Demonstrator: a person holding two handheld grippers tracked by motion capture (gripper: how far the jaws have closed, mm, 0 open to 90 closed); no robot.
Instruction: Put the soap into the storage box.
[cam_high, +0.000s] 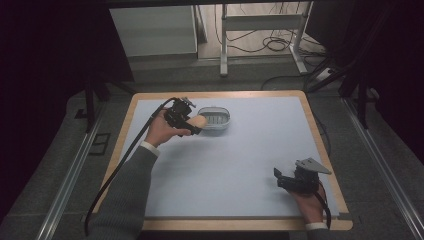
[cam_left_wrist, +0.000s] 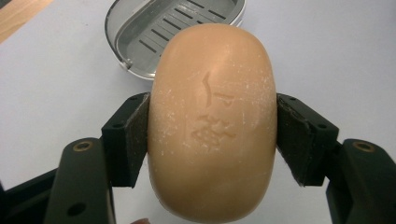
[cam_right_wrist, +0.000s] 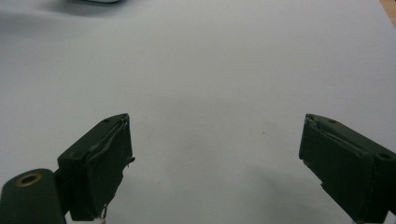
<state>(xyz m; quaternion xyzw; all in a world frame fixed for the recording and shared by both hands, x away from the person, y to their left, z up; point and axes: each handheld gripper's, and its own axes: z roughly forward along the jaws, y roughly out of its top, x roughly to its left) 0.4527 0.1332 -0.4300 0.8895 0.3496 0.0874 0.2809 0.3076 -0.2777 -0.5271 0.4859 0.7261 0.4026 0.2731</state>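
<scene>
Soap: smooth oval peach-coloured bar (cam_left_wrist: 212, 123) with an embossed face, clamped across its width by the fingers (cam_left_wrist: 128, 137) of the left gripper (cam_high: 186, 122), both pads flat on its sides. Position: lifted off the counter, just beside the near rim of the grey oval plastic soap dish (cam_left_wrist: 154, 32) with slotted floor, which stands towards the far left of the pale blue counter (cam_high: 250, 150). Step in hand, by judgement: placing the bar in the dish. Advice: centre the bar over the slots, lower it level, release only once it rests; the surface looks slippery. Right gripper (cam_high: 287, 180): fingers (cam_right_wrist: 100, 165) spread wide, holding nothing, near the front right, well apart from the dish.
</scene>
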